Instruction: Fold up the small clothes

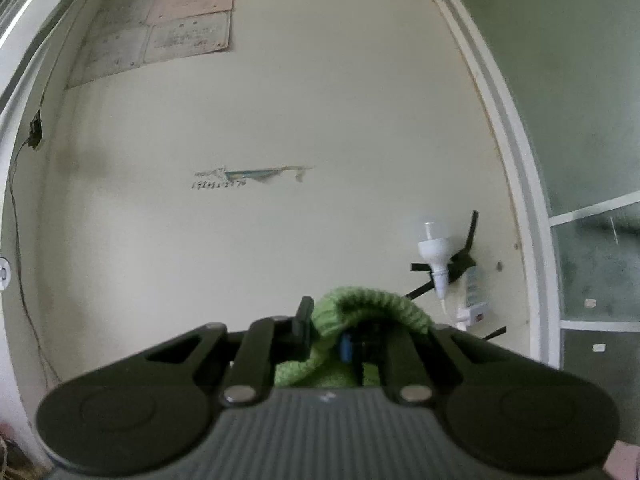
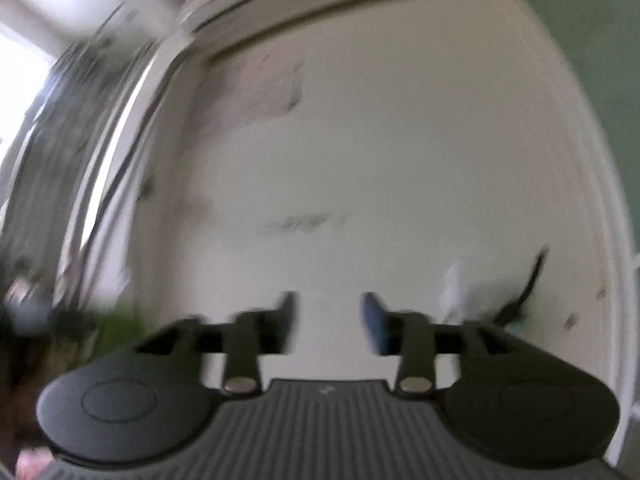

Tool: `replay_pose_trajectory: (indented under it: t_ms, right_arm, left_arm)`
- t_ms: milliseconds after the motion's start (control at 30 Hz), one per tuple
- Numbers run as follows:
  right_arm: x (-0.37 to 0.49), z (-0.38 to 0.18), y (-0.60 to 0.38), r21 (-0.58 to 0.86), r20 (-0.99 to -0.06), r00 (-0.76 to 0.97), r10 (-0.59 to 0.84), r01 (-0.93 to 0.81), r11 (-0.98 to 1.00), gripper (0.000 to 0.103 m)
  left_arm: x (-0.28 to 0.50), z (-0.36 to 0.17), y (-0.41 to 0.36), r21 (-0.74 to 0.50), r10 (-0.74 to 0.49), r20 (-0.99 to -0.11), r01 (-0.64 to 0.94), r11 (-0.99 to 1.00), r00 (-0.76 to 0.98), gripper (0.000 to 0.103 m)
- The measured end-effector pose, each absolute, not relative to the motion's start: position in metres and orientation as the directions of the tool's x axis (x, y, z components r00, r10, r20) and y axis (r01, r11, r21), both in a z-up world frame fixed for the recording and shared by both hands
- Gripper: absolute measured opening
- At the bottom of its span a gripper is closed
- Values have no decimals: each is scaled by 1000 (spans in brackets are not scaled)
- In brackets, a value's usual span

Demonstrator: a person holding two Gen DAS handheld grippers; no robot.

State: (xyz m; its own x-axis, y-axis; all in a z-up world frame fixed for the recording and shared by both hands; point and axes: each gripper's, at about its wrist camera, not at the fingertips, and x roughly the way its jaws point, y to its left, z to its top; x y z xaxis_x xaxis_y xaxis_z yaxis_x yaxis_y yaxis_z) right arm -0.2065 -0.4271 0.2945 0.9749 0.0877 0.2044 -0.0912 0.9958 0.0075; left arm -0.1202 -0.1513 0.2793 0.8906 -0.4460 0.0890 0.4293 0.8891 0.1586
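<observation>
In the left wrist view my left gripper (image 1: 326,334) is shut on a green knitted garment (image 1: 372,300), held up in front of a cream wall. The ribbed knit bunches over the right finger and hangs down between the jaws. The rest of the garment is hidden below the gripper body. In the blurred right wrist view my right gripper (image 2: 330,320) stands open with only the wall between its fingers. A green smear (image 2: 120,320) shows at that view's lower left edge; what it is cannot be told.
A white spray bottle (image 1: 434,256) is taped to the wall with black strips, a small tube (image 1: 474,292) beside it. A white door frame (image 1: 516,160) runs down the right. Faded papers (image 1: 160,32) hang high on the wall. A dark cable (image 1: 18,220) trails down the left.
</observation>
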Motion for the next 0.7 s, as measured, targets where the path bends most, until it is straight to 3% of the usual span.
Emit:
replay_pose_trajectory:
  t_ms: [67,100,233,467,500,533,567,633,700]
  right_arm:
    - [-206,257,-409,-26,152,976,155,-152,988,85]
    - [-207,234,-398,-43,136,973,189,-185,982,88]
    - [-211,161,-347,-108,37,936,350,-345,932,90]
    - [-188,126,-314,108,-45,832,553,-546,831,94]
    - [-178,123,-311,116,-58,832,552,-543,832,86]
    - [-169,115,-304,110,-75,840,537,-529,842,69]
    - [-158,114,-301,96,-108,855,507,-499,861,6]
    - [-139,118,-307,120,-145,886,441,-427,896,0]
    - [-136,135,-326,120,-90,939,332,-321,939,0]
  left_arm:
    - [-113,291,-148,146,-434,61,422,895,899,12]
    - [-110,294,-148,143,-427,51,417,898,903,12]
    - [-107,295,-141,141,-386,52,376,916,921,12]
    - [-112,299,-136,140,-369,64,358,923,927,12]
    - [-112,301,-134,140,-372,66,361,922,926,12]
    - [-113,302,-133,139,-375,66,364,921,924,12]
    - [-114,303,-130,136,-379,67,368,920,923,12]
    - [-119,307,-125,134,-378,74,366,921,923,12]
    - [-125,314,-111,140,-365,100,350,926,926,12]
